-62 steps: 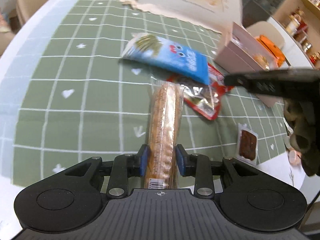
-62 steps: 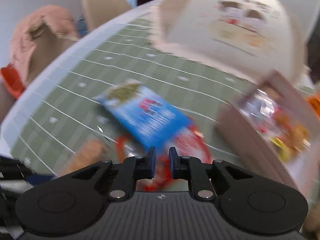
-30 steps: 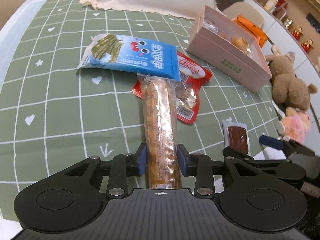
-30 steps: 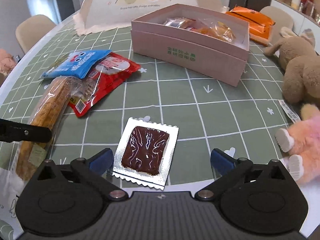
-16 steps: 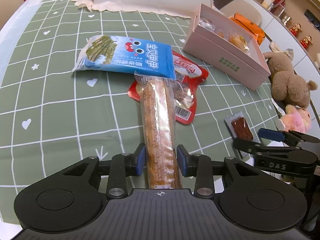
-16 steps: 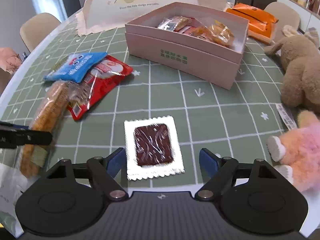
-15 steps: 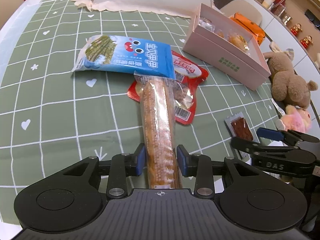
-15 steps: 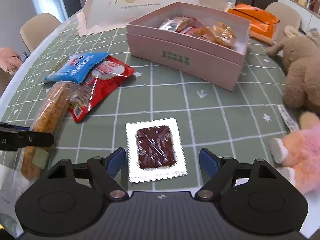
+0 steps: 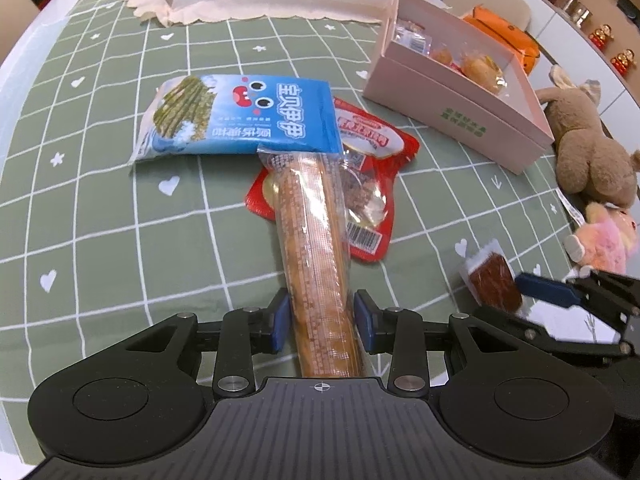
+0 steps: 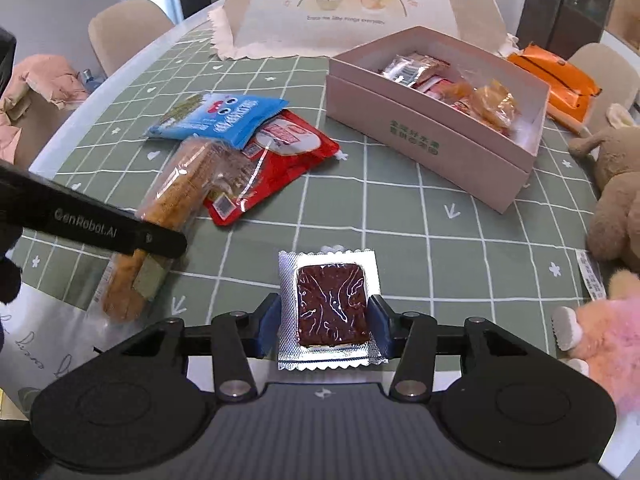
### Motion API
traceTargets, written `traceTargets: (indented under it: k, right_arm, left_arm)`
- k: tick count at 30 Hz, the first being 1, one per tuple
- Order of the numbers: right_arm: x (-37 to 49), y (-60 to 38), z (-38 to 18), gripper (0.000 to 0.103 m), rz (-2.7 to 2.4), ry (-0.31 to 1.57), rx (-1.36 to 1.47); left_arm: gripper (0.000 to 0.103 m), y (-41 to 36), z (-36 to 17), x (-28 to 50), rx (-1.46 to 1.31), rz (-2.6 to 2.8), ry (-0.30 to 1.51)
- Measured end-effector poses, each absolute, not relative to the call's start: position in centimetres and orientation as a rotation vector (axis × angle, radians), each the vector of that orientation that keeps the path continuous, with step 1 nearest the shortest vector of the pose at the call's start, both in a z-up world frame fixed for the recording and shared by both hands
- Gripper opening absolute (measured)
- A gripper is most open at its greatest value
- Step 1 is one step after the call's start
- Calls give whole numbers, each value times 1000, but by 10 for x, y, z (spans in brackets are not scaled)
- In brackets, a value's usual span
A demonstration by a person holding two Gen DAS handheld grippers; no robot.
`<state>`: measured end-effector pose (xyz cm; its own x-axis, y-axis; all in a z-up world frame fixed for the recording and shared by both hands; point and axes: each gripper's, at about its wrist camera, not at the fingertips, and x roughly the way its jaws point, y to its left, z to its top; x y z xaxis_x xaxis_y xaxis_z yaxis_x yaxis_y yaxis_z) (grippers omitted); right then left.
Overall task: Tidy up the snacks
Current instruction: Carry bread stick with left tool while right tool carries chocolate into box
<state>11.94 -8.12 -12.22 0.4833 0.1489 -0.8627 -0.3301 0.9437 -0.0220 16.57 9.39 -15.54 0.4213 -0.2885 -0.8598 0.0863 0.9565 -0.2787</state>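
Narrowed since half a second ago onto the foil-wrapped brown snack [image 10: 331, 307] near the table's front edge, right gripper [image 10: 326, 326] pads touching its wrapper edges; in the left view, left gripper [image 9: 322, 322] clamped on the long biscuit pack [image 9: 316, 248] lying over the red packet [image 9: 362, 184].

Both tools are matte black plastic. The left gripper [image 9: 322, 323] and the right gripper [image 10: 324, 325] have blue pads on their fingers, silver round screws on the linkage arms, ribbed bodies, and two round discs. One finger carries white "GenRobot.AI" lettering.
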Motion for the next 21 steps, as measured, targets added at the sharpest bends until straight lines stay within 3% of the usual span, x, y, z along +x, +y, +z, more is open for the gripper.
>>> traceTargets:
  k: [5, 13, 21]
  right_arm:
    - [112, -86, -125, 47, 278, 1035, -205]
    - [110, -115, -104, 47, 212, 987, -149]
    - [119, -160, -45, 47, 135, 859, -58]
  left_arm:
    - [40, 91, -157, 174, -189, -250, 1076]
    - [33, 95, -131, 147, -257, -351, 997]
    - [33, 88, 18, 180, -358, -538, 633]
